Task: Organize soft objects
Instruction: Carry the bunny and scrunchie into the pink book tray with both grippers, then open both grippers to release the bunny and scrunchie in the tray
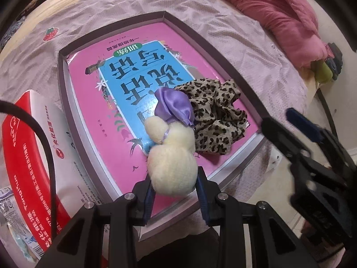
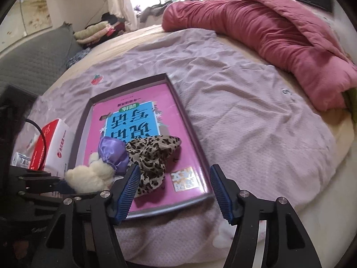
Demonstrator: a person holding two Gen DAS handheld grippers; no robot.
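Left hand-held gripper (image 1: 174, 188) clamping plush toy (image 1: 171, 165), over tray (image 1: 64, 84)

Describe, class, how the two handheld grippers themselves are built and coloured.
Both the left gripper and the right gripper have matte black angular frames with round silver bolts and blue ribbed pads on the fingers. A black cable loops nearby. No sleeves or markings show.

A cream plush toy (image 1: 171, 167) with a purple satin bow (image 1: 175, 106) sits pinched in the left claw (image 1: 175, 192), a leopard-print cloth (image 1: 214, 120) crumpled just beyond.
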